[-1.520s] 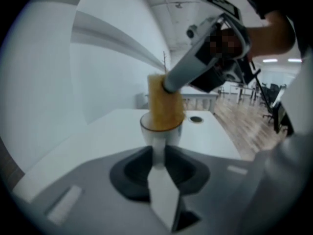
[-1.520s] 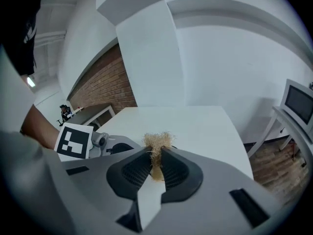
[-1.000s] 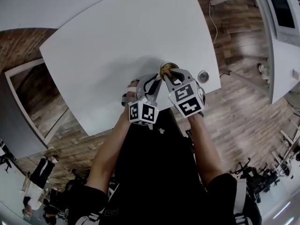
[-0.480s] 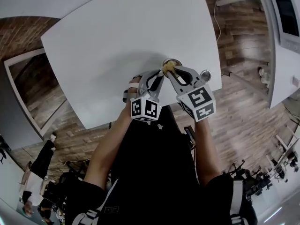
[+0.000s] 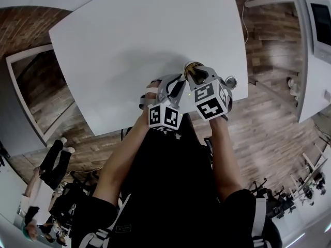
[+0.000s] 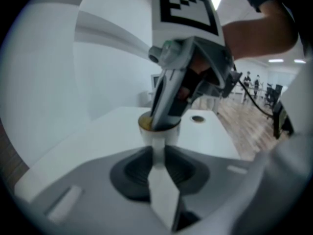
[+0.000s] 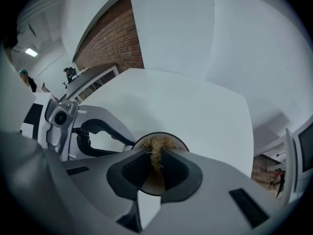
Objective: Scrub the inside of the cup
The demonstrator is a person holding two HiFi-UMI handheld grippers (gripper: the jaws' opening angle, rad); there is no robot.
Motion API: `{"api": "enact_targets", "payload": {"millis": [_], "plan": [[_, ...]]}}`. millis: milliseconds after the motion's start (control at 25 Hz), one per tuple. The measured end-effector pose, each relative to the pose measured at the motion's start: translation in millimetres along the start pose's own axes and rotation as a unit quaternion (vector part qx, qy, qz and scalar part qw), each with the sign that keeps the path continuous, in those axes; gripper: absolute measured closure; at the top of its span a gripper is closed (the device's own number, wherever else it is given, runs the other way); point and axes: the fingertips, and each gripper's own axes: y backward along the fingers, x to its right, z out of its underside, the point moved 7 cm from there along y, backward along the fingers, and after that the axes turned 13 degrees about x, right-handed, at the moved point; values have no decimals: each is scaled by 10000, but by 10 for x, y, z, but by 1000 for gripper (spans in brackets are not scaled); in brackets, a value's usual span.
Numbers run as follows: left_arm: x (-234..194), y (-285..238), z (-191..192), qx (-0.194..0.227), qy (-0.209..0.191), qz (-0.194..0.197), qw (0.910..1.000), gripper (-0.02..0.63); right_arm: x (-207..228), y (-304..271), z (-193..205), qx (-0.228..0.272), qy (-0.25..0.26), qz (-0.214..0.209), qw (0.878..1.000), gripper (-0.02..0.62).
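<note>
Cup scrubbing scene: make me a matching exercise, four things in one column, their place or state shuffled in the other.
1. cup
2. scrubbing wad
3. left gripper
4. small round thing

A. lies untouched on the table
B. pinched in the right gripper jaws, down in the cup
C. jaws shut on the cup
D. white outside, brownish inside

Pairs: 1-D, 2-B, 3-C, 4-A

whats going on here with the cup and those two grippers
A person works at a white table with a gripper in each hand. The left gripper is clamped on a white cup with a brown inside, steadying it near the table's edge. The right gripper pinches a tan fibrous scrubber, held inside the cup.
</note>
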Motion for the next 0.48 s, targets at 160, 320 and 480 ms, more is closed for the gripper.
{"api": "enact_targets", "payload": {"millis": [160, 320, 480], "plan": [[-1, 11, 8, -36, 45, -63, 10000, 529, -43, 35, -5, -77, 615, 268, 9977, 552], [0, 20, 19, -25, 75, -79, 9999, 529, -69, 326, -92, 166, 955, 704, 9928, 552], [-14, 23, 18, -11, 65, -93, 9999, 529, -82, 495, -163, 206, 1173, 886, 9889, 552]]}}
